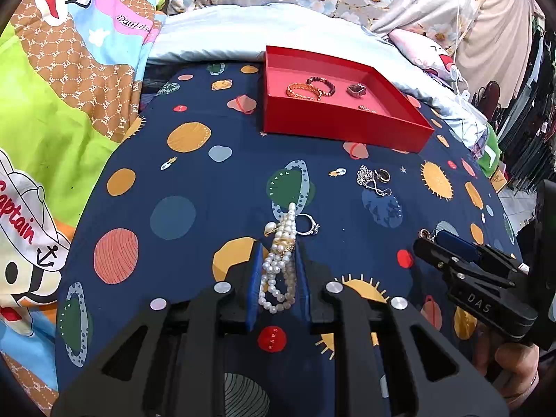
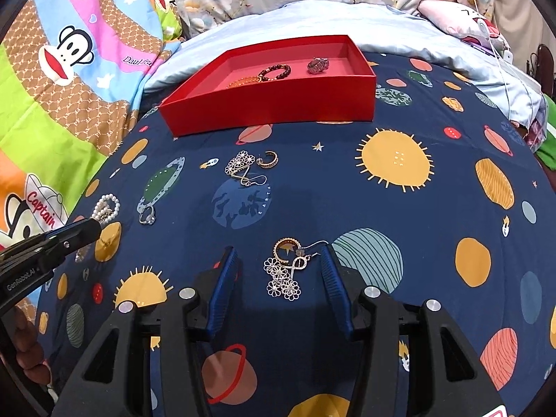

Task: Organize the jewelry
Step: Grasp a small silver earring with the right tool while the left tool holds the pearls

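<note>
Closing on the pearl bracelet (image 1: 279,264), the left gripper (image 1: 278,253) is pinching the strands between narrowly set blue pads, low over the planet-print bedspread (image 1: 194,187). A silver ring (image 1: 307,224) is lying just right of the pearls. The right gripper (image 2: 278,271) is standing wide, its pads flanking a flower earring (image 2: 283,279) and a gold hoop (image 2: 286,248) without touching them. Farther off, a second earring cluster (image 2: 248,168) is waiting near the red tray (image 2: 271,111), which is already holding an orange bracelet (image 1: 304,91), a dark bead bracelet (image 1: 321,85) and a watch (image 1: 357,89).

The step in hand is judged to be the pickup of the pearls; next they need lifting clear and carrying far-right over the tray wall.

Legible writing is reading "SATURN", "MARS" and "EARTH" on the bedspread, "Captain" on the cartoon quilt (image 1: 52,104), "DAS" and "GenRobot.AI" on the grippers.
</note>
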A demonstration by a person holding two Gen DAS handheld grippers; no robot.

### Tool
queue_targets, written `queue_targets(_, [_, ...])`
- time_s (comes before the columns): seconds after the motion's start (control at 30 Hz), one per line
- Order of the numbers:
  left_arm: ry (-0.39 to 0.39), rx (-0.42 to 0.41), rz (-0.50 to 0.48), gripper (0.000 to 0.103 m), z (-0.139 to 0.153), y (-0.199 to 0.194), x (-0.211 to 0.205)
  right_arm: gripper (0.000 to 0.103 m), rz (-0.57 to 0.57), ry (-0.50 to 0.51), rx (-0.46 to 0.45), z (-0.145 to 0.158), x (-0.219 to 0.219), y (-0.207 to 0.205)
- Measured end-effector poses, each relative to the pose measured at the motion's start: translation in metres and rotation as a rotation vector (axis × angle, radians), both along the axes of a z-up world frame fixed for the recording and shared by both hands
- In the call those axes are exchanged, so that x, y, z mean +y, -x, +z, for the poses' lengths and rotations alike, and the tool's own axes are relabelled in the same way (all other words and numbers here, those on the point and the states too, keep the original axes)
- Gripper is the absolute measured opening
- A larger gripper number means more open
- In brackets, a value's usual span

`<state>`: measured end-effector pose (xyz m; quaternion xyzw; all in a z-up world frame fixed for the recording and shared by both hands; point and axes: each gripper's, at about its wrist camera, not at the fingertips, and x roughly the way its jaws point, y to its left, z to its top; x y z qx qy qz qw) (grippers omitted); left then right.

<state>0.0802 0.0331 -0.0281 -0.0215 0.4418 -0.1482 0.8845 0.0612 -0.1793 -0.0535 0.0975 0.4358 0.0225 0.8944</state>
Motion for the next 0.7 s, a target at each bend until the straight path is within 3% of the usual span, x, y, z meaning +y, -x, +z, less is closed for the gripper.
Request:
queue_targets(0.33, [-0.001, 0.004, 0.005, 0.018, -0.002, -0.003, 0.000, 0.048, 0.020, -0.038, -0.032, 0.015, 0.002, -0.008])
queue_targets(0.6, [0.001, -0.005, 0.030, 0.018, 0.003, -0.005, 0.011, 0.048, 0.207, -0.083, -0.055, 0.024, 0.060, -0.033])
queue_targets(0.7, [-0.005, -0.006, 0.045, 0.018, 0.004, -0.005, 0.019, 0.041, 0.253, -0.075, -0.041, 0.018, 0.081, -0.041])
